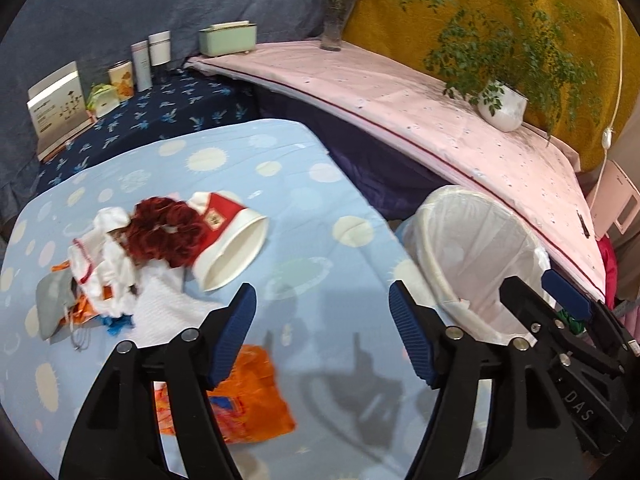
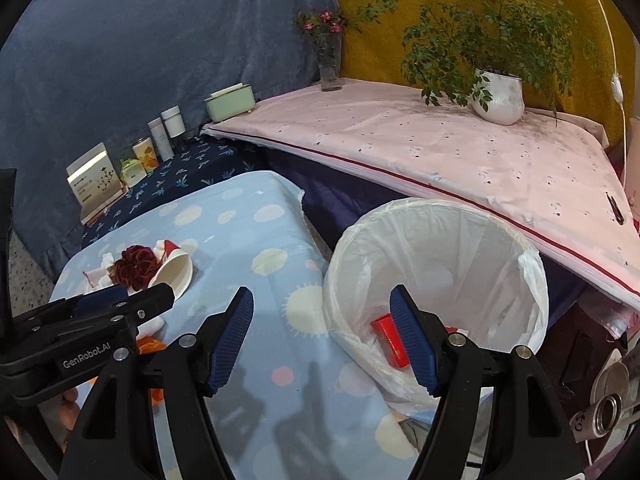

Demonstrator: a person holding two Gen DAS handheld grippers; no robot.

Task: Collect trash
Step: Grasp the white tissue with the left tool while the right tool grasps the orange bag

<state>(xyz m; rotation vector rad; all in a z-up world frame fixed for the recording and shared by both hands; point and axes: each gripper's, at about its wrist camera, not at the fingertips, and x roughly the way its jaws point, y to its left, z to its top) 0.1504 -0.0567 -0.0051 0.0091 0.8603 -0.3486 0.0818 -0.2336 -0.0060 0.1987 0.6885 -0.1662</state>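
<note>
Both hand-held grippers gape wide, holding nothing: left hand-held gripper [image 1: 322, 336] over the orange wrapper [image 1: 248, 396] near the trash pile [image 1: 160, 248]; right hand-held gripper [image 2: 322, 336] at the lined bin [image 2: 440, 264], whose red box [image 2: 388, 338] only the right view shows.

The left black two-finger gripper with blue ribbed pads [image 1: 322, 334] is held with its jaws spread wide and nothing between them. The right black two-finger gripper with blue ribbed pads [image 2: 322, 336] is likewise held wide open and empty. The two are carried side by side, close together, both angled forward and downward.
</note>
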